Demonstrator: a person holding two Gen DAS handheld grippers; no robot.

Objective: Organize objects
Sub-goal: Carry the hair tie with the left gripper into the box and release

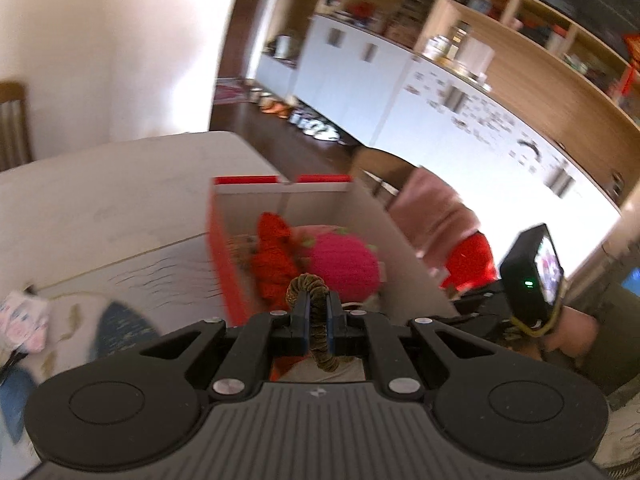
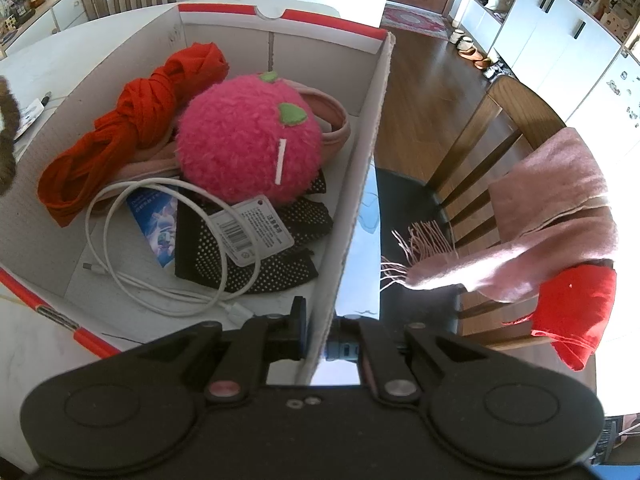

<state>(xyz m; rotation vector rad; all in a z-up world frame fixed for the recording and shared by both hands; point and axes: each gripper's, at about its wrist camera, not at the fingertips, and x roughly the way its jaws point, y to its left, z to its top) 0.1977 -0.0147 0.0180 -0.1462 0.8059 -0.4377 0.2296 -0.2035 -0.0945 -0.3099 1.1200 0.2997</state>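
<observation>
My left gripper (image 1: 317,312) is shut on an olive-brown velvet scrunchie (image 1: 320,344) and holds it just in front of the open red-and-white cardboard box (image 1: 218,248). The scrunchie also shows at the left edge of the right wrist view (image 2: 8,128). My right gripper (image 2: 320,336) is shut on the box's right wall (image 2: 360,184). Inside the box lie a pink plush ball (image 2: 244,140) with a tag, a knotted red cloth (image 2: 132,120), a pink headband (image 2: 332,120), a white cable (image 2: 120,264), black dotted fabric (image 2: 260,264) and a blue card (image 2: 156,224).
The box stands on a white table (image 1: 100,200). A wooden chair (image 2: 472,152) at the right carries a pink scarf (image 2: 552,216) and red cloth (image 2: 572,312). White cabinets (image 1: 360,80) and shelves line the far wall. A patterned cloth (image 1: 120,320) lies left of the box.
</observation>
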